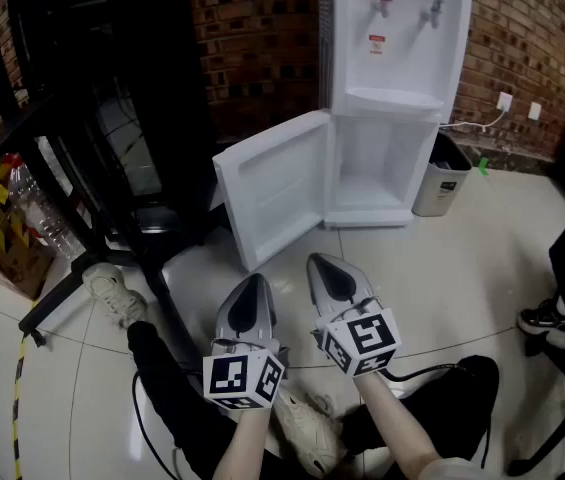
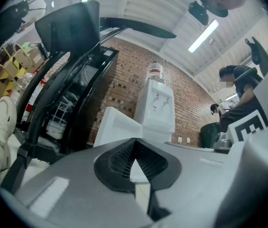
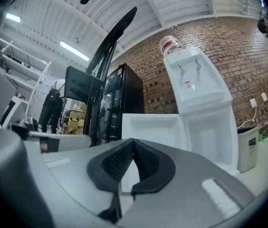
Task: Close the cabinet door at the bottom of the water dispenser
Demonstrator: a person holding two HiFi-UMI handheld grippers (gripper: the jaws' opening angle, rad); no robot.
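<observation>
Both jaws together, nothing held; door open.
My left gripper (image 1: 255, 286) and right gripper (image 1: 330, 268) sit side by side, jaws pressed together. At twelve o'clock, well apart, the cabinet door (image 1: 272, 188) stands swung wide from the water dispenser (image 1: 392, 58) at one o'clock.

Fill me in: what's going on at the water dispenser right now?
A person holds the left gripper and the right gripper side by side above the floor, facing the water dispenser. Both grippers are shut with nothing between their jaws. The cabinet door at the bottom of the dispenser stands wide open, swung out to the left, and neither gripper touches it. A grey bin stands just right of the dispenser. Closing has not begun.
</observation>
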